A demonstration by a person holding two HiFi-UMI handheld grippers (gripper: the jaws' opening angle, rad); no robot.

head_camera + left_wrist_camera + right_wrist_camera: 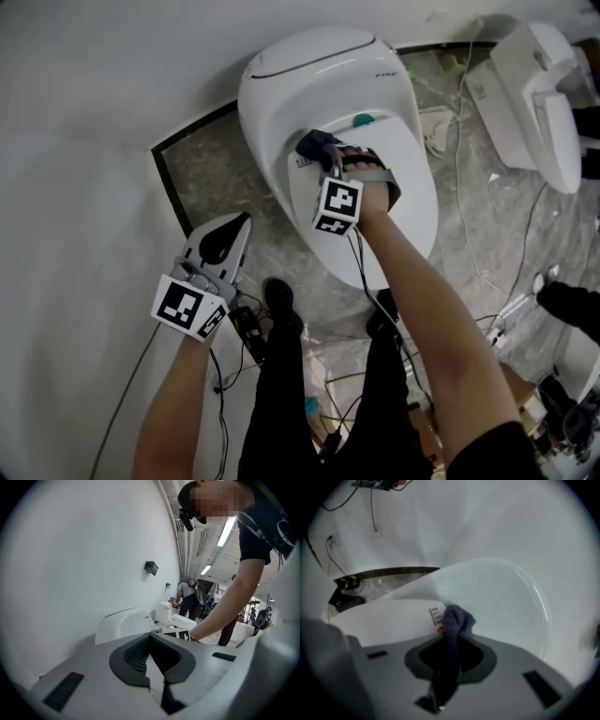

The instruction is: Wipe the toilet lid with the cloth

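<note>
The white toilet lid (412, 192) lies closed on the toilet, in the upper middle of the head view. My right gripper (323, 157) sits over the lid's back left part, shut on a dark blue cloth (315, 144). In the right gripper view the cloth (454, 620) bunches up out of the jaws and touches the lid (384, 620) beside a small printed label (436, 617). My left gripper (228, 234) hangs off to the left of the toilet over the floor, jaws together and holding nothing. From the left gripper (157, 656) view the toilet (124, 623) shows beyond the jaws.
A white wall runs along the left. A second white toilet (534, 94) stands at the upper right, with cables (469, 187) across the stone floor. My own legs and shoes (281, 300) stand in front of the bowl. A teal piece (363, 120) sits at the lid's back.
</note>
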